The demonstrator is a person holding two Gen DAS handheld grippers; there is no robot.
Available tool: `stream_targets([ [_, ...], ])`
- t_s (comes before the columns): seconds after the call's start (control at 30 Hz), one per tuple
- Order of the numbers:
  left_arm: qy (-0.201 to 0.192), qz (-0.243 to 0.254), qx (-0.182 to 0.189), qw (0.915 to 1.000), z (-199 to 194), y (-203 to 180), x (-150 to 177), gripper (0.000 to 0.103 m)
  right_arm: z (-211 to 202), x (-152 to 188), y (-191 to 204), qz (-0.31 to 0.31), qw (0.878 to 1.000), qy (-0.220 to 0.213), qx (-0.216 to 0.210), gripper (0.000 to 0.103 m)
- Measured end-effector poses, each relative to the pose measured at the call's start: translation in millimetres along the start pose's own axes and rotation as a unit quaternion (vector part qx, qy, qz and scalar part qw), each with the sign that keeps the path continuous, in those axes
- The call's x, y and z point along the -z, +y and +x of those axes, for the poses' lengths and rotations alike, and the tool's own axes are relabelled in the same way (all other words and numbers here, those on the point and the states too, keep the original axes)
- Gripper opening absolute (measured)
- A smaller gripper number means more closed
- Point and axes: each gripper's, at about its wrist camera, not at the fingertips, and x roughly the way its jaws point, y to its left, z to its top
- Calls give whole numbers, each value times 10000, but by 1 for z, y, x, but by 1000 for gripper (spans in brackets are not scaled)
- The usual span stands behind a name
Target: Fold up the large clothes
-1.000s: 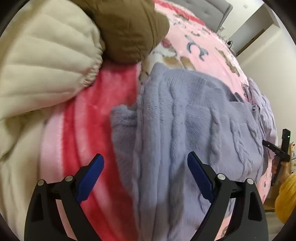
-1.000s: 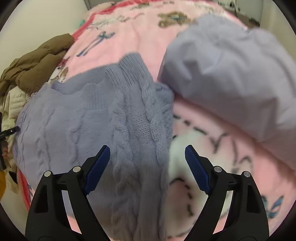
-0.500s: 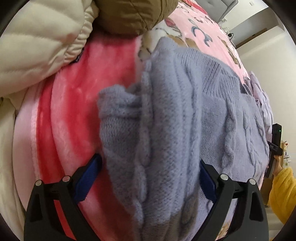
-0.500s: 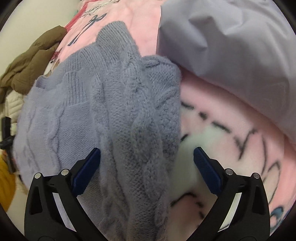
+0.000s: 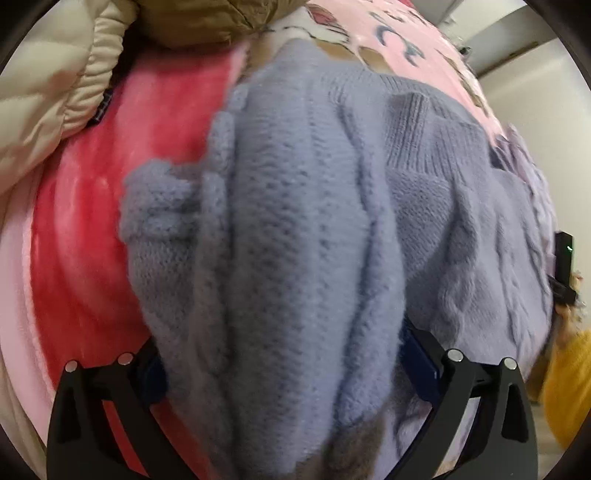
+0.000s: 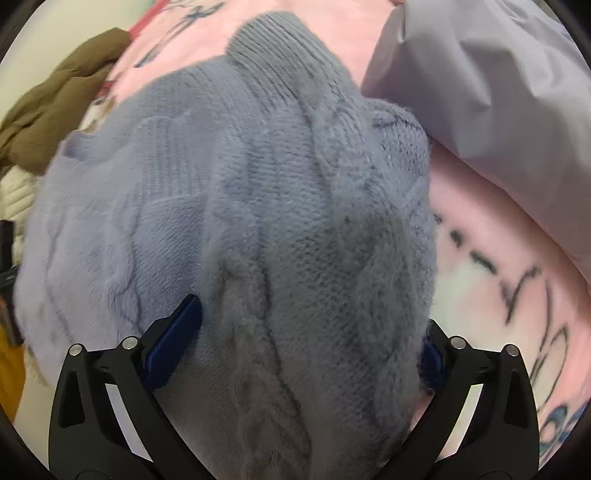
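Observation:
A lavender cable-knit sweater (image 5: 303,229) lies on a pink blanket (image 5: 85,236) on a bed. My left gripper (image 5: 284,365) is open, its jaws wide apart on either side of a bunched edge of the sweater; the knit hides most of both blue pads. In the right wrist view the same sweater (image 6: 258,206) fills the middle. My right gripper (image 6: 310,343) is open, straddling a thick fold of the knit, with the left blue pad (image 6: 177,328) lying on the fabric and the right pad mostly hidden.
A cream quilted jacket (image 5: 48,85) and a brown garment (image 5: 207,18) lie at the left of the bed. A pale lilac garment (image 6: 487,70) lies to the right of the sweater. The pink printed blanket (image 6: 491,258) shows beside it.
Both grippers have moved down and forward onto the sweater. The knit now sits between the jaws of each, covering the pads. Both jaws stay wide apart.

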Motion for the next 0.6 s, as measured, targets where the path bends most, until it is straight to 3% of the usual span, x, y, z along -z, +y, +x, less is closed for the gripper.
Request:
stream_targets([
  [0.07, -112, -26, -310, 9995, 1, -8, 3, 98, -4, 2, 12, -109, 9996, -148, 197, 72],
  [0.1, -183, -56, -427, 9989, 0, -13, 5, 97, -8, 4, 18, -139, 9995, -196, 203, 59],
  [0.13, -226, -79, -510, 9984, 0, -17, 5, 91, -11, 3, 21, -153, 9997, -191, 67, 36],
  [0.2, -321, -109, -796, 9962, -6, -25, 8, 79, -15, 4, 31, -217, 9992, -213, 277, 30],
  [0.27, -390, -225, -1094, 9930, -13, -33, 10, 54, -18, 4, 47, -407, 9966, -238, 682, 29],
  [0.3, -434, -328, -1269, 9904, -17, -37, 11, 48, -19, 4, 50, -409, 9959, -247, 771, 28],
  [0.33, -461, -371, -1321, 9895, -21, -41, 12, 28, -24, 4, 56, -359, 9948, -315, 895, 27],
  [0.37, -459, -392, -1228, 9906, -23, -47, 11, 27, -31, 4, 60, -334, 9940, -402, 960, 27],
  [0.47, -823, -388, -1539, 9839, -47, -67, 14, 24, -59, 6, 66, -223, 9938, -661, 869, 26],
  [0.6, -1428, -939, -1083, 9793, -95, -65, 28, 23, -117, 19, 62, -159, 9891, -1245, 767, 23],
])
